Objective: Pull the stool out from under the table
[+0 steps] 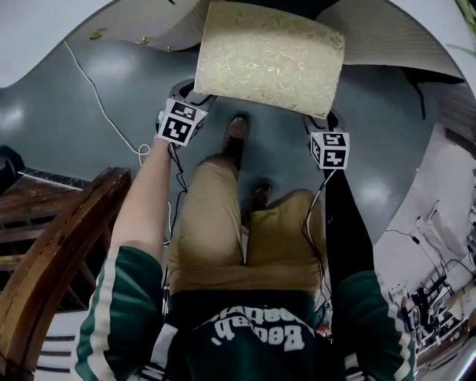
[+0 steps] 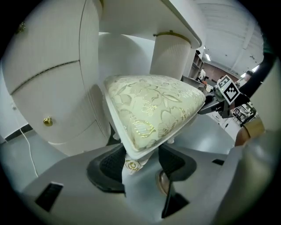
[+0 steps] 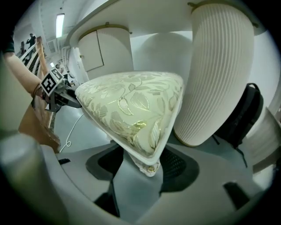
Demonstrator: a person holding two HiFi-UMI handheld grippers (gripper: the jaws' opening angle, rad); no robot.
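Cream brocade with a gold leaf pattern is covering the cushioned seat of the stool (image 1: 268, 56), which is sitting straight ahead of the person, its far edge tucked beneath the curved white rim of the worktop (image 1: 141, 18) and its near edge facing the person's legs. The left tool (image 1: 199, 97) is clamping the stool's near left corner: in the left gripper view the white seat rim and the small gilded rosette at the top of the leg are lying between the two dark pads, which are pressing in from either side. The right tool (image 1: 323, 119) is gripping the near right corner in the same way, the seat's point wedged between its jaws. A ribbed white pedestal (image 3: 219, 74) is standing just beyond the stool under the worktop, with a black backpack (image 3: 241, 114) leaning beside it. On the other side a white cabinet front is carrying a small brass knob (image 2: 48, 121). A white cable (image 1: 93, 85) is trailing across the grey floor (image 1: 97, 141), and a dark wooden chair (image 1: 52, 245) is standing near the person's left arm. One brown shoe (image 1: 236, 134) is stepping just below the stool's near edge.
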